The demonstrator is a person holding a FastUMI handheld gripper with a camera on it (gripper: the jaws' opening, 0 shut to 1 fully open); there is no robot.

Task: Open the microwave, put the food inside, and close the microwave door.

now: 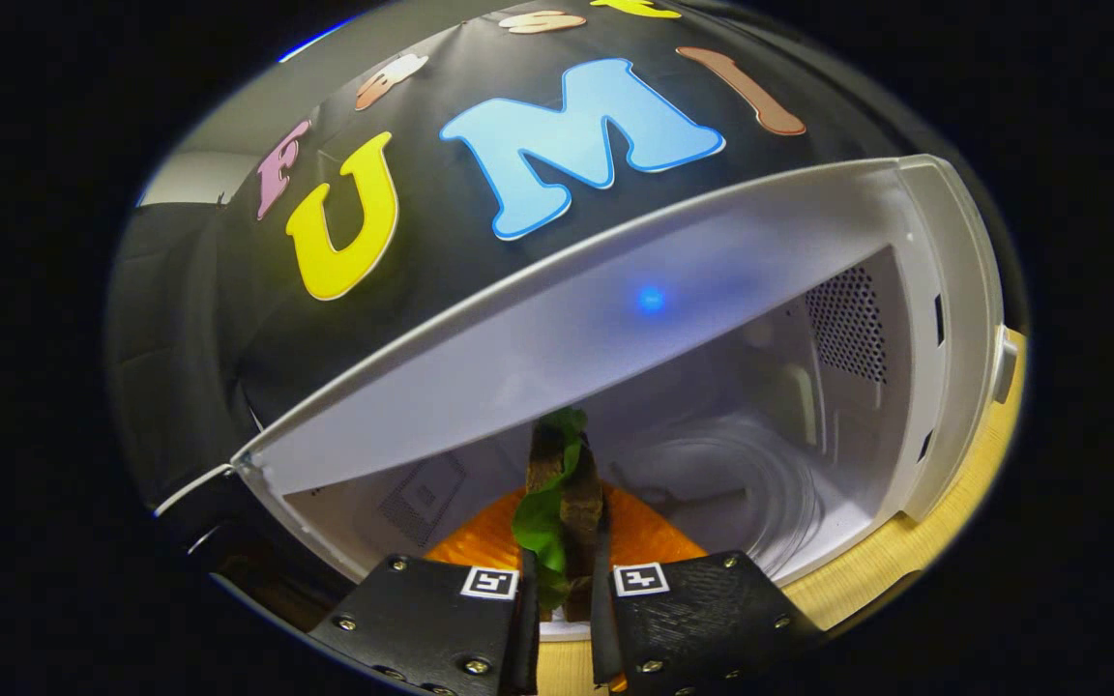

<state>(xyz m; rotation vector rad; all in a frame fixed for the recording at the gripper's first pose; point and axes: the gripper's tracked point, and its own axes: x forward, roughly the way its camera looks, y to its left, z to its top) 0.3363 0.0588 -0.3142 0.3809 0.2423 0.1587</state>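
microwave [915, 319] mouth open — cavity roomy right of food | food [562, 503] between fingers [528, 619], blocks centre | ceiling low overhead — glass turntable [760, 493] bare

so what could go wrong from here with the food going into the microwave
1. The tool pinches the food, a burger-like stack with a green leaf, edge-on. The grip looks narrow, so it could slip or tilt before it clears the opening.
2. The food hangs low, near the front lip of the microwave; it may catch there.
3. If released onto the glass turntable on its edge, it will probably topple or roll.
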